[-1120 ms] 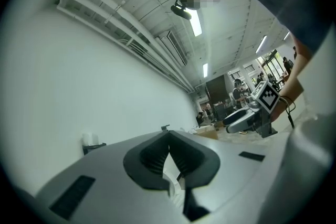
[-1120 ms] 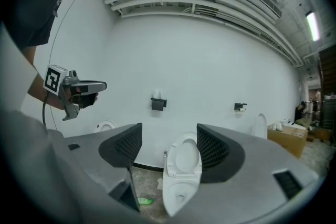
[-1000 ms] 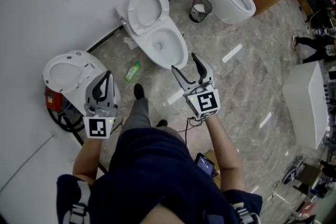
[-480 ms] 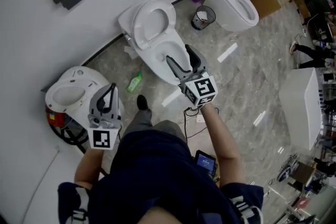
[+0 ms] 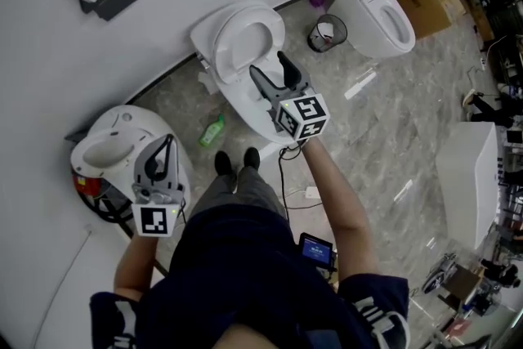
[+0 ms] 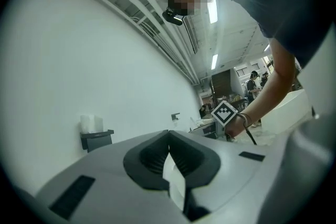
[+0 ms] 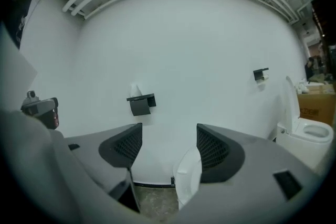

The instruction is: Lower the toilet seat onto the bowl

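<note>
Right two-jaw gripper [image 5: 268, 66] is open over the white ceramic toilet bowl [image 5: 248, 110]; the white oval seat [image 5: 222, 41] stands up against the wall. Left two-jaw gripper [image 5: 166, 145] hangs by a second white toilet [image 5: 114, 147]. Left gripper view: jaws pinched together on nothing. Right gripper view: jaws wide apart, with the seat's edge showing between them.

Workshop hall: three toilets [image 5: 222, 41] along one wall [image 5: 98, 53], cardboard box [image 5: 425, 0].
</note>
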Demonstrator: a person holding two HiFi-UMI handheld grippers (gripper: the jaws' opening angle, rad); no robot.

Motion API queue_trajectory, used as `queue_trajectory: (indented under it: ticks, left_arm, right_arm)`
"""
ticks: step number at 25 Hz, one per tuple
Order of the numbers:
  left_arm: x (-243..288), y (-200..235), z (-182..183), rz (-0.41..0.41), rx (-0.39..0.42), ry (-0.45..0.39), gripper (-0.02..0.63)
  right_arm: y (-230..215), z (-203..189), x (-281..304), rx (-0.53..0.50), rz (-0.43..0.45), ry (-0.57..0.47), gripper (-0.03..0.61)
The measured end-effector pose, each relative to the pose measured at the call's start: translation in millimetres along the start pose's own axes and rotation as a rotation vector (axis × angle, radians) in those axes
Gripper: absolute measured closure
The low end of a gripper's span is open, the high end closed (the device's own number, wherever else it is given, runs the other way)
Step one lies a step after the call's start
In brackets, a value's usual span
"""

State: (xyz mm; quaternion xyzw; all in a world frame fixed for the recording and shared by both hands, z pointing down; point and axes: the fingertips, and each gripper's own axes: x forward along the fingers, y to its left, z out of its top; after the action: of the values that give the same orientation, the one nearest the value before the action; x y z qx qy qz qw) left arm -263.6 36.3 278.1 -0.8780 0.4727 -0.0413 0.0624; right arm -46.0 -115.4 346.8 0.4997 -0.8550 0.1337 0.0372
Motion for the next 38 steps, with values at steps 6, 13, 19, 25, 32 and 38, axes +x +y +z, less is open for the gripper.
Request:
queue_trajectory:
  ticks: [6, 13, 19, 25, 32, 38]
  left_arm:
    - [16, 3, -6, 0.067, 0.005, 0.051, 0.589]
    - [31, 5, -17, 0.099, 0.019, 0.094, 0.589]
    - [30, 14, -28, 0.129, 0.014, 0.141, 0.589]
    - [33, 22, -35, 0.143, 0.014, 0.159, 0.589]
    - [35, 30, -48, 0.150, 0.011, 0.195, 0.589]
    - [35, 38, -58, 0.158, 0.008, 0.221, 0.589]
  right_arm:
    - [-33, -14, 44, 0.169, 0.044, 0.005, 0.242]
    - [-64, -36, 91, 0.380, 0.059, 0.016, 0.243]
    - [-81, -54, 124, 0.560, 0.057, 0.016, 0.244]
    - [-100, -67, 152, 0.680, 0.029, 0.008, 0.245]
    - [-123, -84, 185, 0.811, -0.025, 0.001, 0.280]
    - [-139, -100, 210, 0.880, -0.077, 0.011, 0.300]
